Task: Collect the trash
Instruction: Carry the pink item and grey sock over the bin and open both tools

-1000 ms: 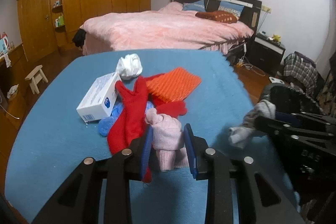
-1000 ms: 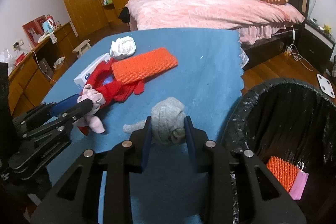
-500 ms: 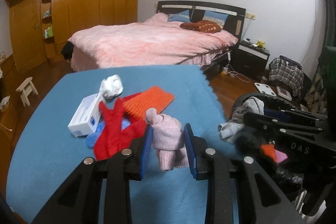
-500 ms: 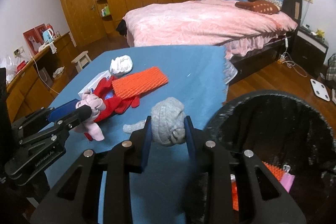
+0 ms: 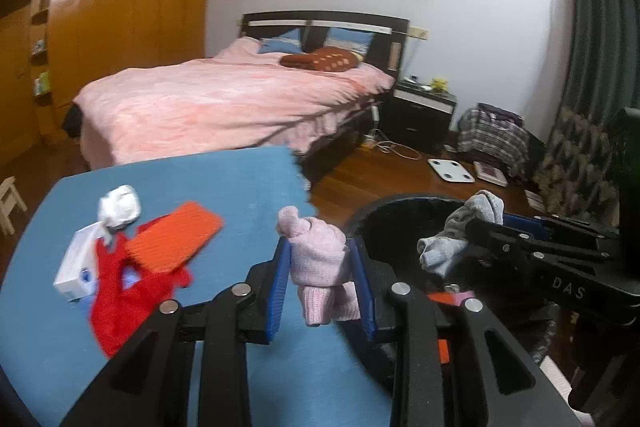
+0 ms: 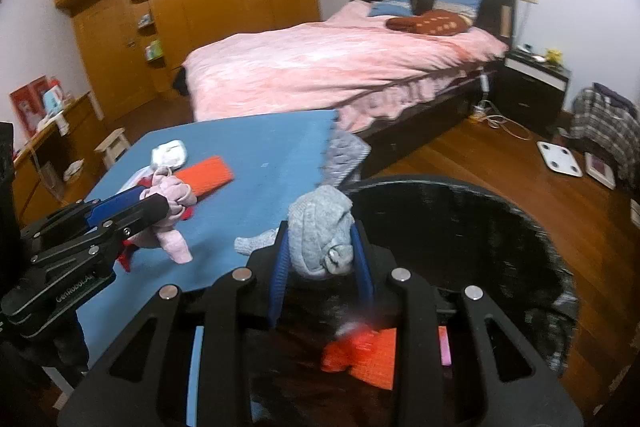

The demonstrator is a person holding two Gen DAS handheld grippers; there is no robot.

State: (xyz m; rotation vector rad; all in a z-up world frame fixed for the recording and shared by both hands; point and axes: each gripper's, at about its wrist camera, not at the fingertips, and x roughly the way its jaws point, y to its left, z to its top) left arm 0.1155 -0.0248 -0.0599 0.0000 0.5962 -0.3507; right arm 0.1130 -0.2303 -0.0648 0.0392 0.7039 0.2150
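Note:
My left gripper is shut on a pink knitted sock bundle, held above the right edge of the blue table. My right gripper is shut on a grey rolled sock and hangs over the near rim of the black-lined trash bin. The grey sock with the right gripper also shows in the left wrist view over the bin. An orange pad and a pink item lie inside the bin.
On the table remain a red cloth, an orange pad, a white crumpled wad and a white box. A pink bed, a nightstand, floor scales and wooden wardrobes stand beyond.
Both grippers have risen and swung right with their socks, from over the table towards the bin. The grey sock now hangs over the bin's rim.

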